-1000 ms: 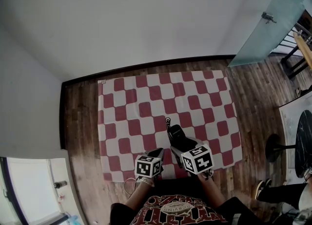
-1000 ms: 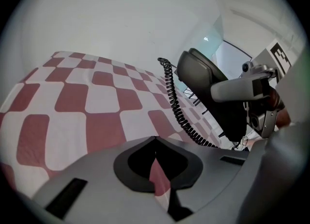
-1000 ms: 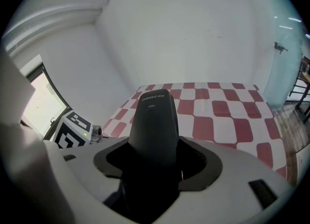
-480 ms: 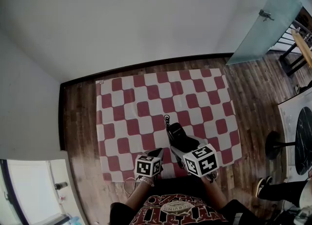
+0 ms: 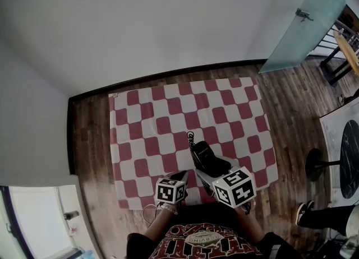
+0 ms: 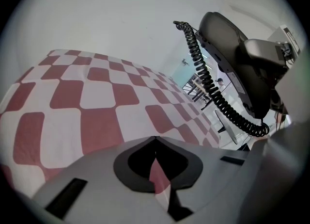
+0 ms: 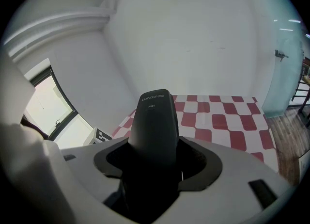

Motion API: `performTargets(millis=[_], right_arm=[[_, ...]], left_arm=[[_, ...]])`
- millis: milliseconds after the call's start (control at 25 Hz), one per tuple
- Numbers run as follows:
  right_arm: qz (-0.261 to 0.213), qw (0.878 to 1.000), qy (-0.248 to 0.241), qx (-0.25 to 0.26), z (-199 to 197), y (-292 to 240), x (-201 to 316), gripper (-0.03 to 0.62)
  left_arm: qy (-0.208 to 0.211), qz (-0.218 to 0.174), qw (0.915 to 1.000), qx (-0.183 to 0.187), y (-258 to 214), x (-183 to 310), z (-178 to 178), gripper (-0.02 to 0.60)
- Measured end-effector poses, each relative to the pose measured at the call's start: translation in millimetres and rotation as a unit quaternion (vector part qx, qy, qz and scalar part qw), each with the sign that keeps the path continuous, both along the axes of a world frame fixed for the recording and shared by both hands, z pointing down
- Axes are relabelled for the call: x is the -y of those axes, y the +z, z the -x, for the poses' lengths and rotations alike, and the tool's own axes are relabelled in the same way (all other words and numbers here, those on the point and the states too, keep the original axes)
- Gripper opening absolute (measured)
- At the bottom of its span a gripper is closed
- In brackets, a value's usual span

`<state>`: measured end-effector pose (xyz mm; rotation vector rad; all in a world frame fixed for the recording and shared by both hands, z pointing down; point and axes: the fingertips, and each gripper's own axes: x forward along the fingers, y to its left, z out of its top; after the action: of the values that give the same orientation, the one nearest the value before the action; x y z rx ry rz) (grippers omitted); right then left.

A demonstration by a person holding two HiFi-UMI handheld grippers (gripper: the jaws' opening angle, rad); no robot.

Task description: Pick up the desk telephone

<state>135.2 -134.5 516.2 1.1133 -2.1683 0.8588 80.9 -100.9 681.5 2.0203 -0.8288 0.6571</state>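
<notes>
The right gripper point(image 5: 206, 172) is clamping the telephone point(image 5: 206, 156), long axis running straight out along its jaws; the left gripper point(image 5: 182, 176), jaws seemingly together, is idling alongside.

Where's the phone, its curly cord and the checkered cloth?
telephone point(image 7: 155, 121): right gripper view, upper body.
curly cord point(image 6: 206, 80): left gripper view, middle coils.
checkered cloth point(image 5: 140, 140): head view, bare left half.

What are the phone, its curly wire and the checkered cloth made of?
The phone looks like hard plastic: black, smooth, with a dull sheen and printed lettering. The curly wire is probably rubbery plastic, wound in tight black coils. The checkered cloth seems to be thin fabric: matte, with slightly uneven edges.
</notes>
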Motion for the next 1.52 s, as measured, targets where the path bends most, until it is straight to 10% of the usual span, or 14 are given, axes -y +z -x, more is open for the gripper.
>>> performTargets(millis=[1520], right_arm=[[-0.013,0.999,-0.034,0.005,12.2,-27.9,-1.5,0.295]], left_arm=[[-0.006,0.012,0.9999,0.003,7.8,-2.2,3.1,0.005]])
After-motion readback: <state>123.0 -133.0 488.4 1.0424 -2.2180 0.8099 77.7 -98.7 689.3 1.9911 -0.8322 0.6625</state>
